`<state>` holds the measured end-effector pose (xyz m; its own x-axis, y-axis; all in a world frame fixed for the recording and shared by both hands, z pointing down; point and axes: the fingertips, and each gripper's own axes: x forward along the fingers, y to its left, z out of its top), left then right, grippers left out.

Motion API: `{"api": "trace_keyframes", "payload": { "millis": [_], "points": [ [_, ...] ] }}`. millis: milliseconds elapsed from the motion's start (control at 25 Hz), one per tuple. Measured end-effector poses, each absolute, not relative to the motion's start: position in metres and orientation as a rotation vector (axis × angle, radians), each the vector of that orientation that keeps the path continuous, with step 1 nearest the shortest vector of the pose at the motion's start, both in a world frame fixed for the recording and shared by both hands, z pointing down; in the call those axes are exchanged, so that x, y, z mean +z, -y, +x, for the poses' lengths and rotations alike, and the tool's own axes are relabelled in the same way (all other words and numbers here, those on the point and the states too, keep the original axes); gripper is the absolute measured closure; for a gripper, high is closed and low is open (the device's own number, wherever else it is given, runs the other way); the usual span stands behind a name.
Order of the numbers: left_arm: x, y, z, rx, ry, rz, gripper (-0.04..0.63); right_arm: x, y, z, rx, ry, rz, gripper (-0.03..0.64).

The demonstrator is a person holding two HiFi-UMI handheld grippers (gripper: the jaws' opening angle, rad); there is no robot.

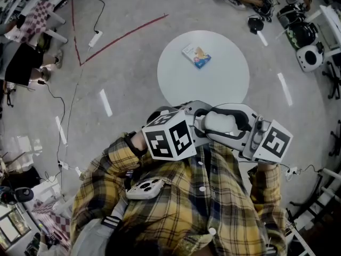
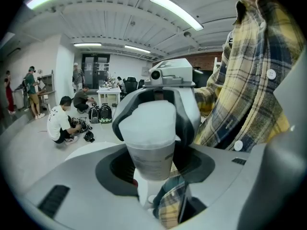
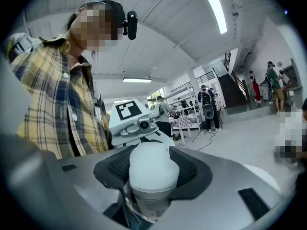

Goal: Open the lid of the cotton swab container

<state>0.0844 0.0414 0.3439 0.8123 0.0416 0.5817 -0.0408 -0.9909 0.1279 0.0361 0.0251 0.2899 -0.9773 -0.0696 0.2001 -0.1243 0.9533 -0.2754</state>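
No free gap between either set of fingers: the cotton swab container [image 2: 149, 145] fills both, and the left gripper [image 2: 152, 172] and right gripper [image 3: 149, 176] face tip to tip. A plaid shirt [image 1: 176, 196] crowds just beside them. Beyond the fingertips lie a round white table [image 1: 181, 79], bare but for a small packet [image 1: 196, 56], and open floor [image 1: 128, 63].

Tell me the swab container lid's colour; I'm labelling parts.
The lid is white, clearest in the right gripper view.

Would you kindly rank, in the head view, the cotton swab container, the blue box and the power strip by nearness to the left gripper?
1. The cotton swab container, gripped by the left gripper.
2. The blue box, on the round table ahead.
3. The power strip, on the floor, upper left.
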Motion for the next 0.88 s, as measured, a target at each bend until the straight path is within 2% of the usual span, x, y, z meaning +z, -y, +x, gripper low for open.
{"api": "trace_keyframes", "payload": {
  "millis": [320, 640, 880],
  "points": [
    [0.354, -0.047, 0.085, 0.961, -0.019, 2.881, 0.357, 0.295, -0.028, 0.037, 0.628, 2.891, 0.060, 0.372],
    [0.356, -0.047, 0.083, 0.964, -0.024, 2.895, 0.359, 0.269, 0.011, 0.047, 0.707, 3.026, 0.280, 0.396],
    [0.355, -0.056, 0.078, 0.949, -0.029, 2.891, 0.359, 0.283, 0.038, 0.049, 0.788, 3.006, 0.456, 0.414]
  ]
}}
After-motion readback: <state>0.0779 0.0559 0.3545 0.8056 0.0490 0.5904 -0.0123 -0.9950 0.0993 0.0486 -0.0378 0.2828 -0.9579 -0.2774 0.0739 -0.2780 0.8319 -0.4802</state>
